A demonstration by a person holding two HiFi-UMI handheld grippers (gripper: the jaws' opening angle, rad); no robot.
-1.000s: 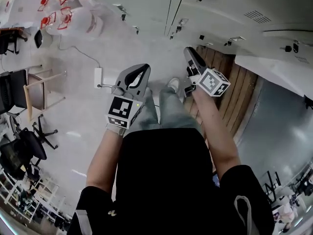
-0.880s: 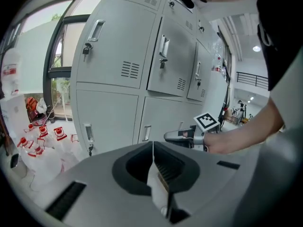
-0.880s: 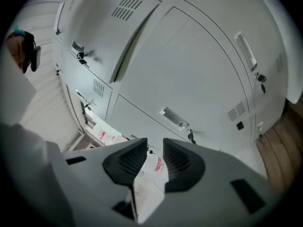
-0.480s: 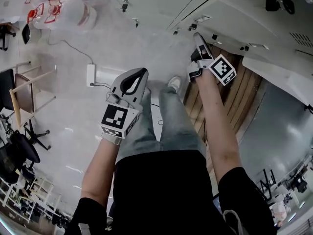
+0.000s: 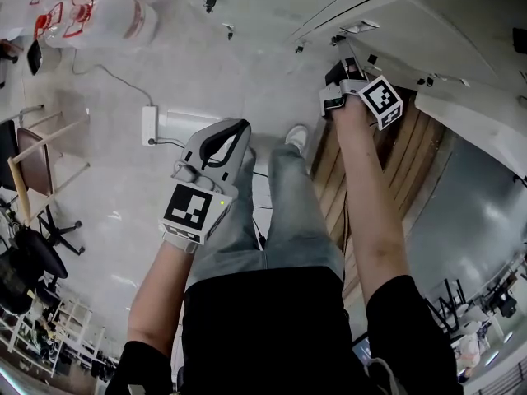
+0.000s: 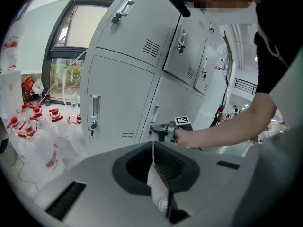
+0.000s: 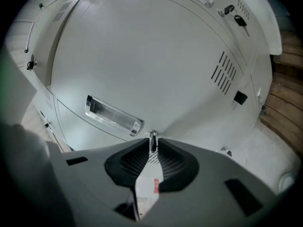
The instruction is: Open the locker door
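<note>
Right arm reaches forward; the right gripper (image 7: 152, 144), fingers just closing, pinches the key (image 7: 152, 137) sticking out of the upright, bottom-row locker door (image 7: 156, 60). The left gripper (image 6: 152, 145) hangs low, fingers together, empty.

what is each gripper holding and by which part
Right gripper, jaws just closed further, pinches with its tips what looks like the key in the locker door, by its protruding end. Left gripper holds nothing.

Grey metal lockers (image 5: 412, 15) span the upper right, with a brown wooden-plank floor strip (image 5: 403, 155) below them. Clear plastic bags (image 5: 99, 19) lie upper left, and a wooden-framed chair (image 5: 41, 153) stands mid-left.
</note>
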